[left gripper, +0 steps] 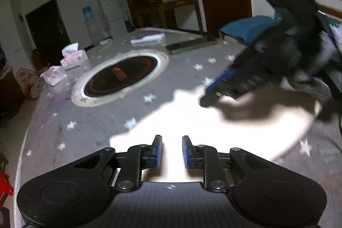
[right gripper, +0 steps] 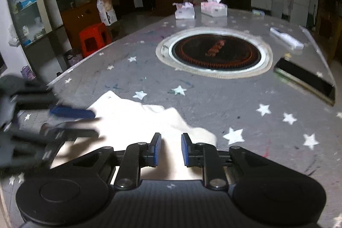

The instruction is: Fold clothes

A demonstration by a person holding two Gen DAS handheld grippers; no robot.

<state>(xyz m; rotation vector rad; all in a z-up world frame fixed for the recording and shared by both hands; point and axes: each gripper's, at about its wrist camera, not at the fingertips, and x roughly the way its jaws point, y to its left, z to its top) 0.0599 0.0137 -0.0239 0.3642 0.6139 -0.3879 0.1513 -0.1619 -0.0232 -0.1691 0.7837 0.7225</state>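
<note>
Grey star-printed table [right gripper: 213, 99] carries a white garment [right gripper: 136, 119] at its near edge. We hold both tools angled down over it: left gripper [left gripper: 172, 151] and right gripper [right gripper: 171, 150] slightly parted, gripping nothing.

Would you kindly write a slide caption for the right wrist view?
Right gripper, slightly open, above a white garment on the star-patterned table; blurred left gripper alongside.

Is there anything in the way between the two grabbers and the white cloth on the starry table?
Nothing visible. The white cloth lies flat on the grey star-print tablecloth, right below the left gripper and right gripper, whose jaws are slightly apart. The tissue packs sit far across the table.
</note>
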